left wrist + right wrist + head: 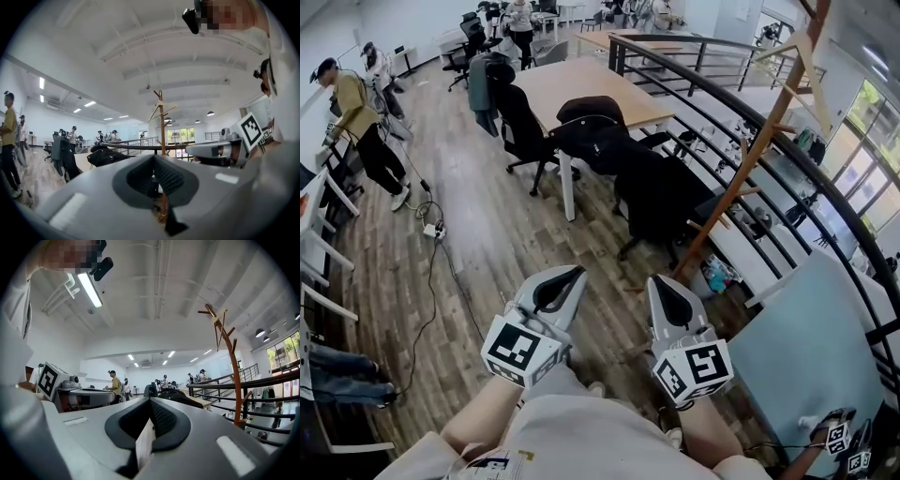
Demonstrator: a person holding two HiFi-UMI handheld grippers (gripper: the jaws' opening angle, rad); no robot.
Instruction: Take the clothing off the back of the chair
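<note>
Dark jacket (661,192) over the centre chair (628,250) looks soft, light (maybe slippery); pinch its top fold. Closed, empty: left gripper (574,274), right gripper (660,282).

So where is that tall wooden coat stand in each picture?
Head view: the wooden coat stand slants across the upper right.
Left gripper view: it stands upright in the middle, far off.
Right gripper view: it rises at the right side.
Shared landmark: the black clothing on the chair lies left of the stand in every view.
</note>
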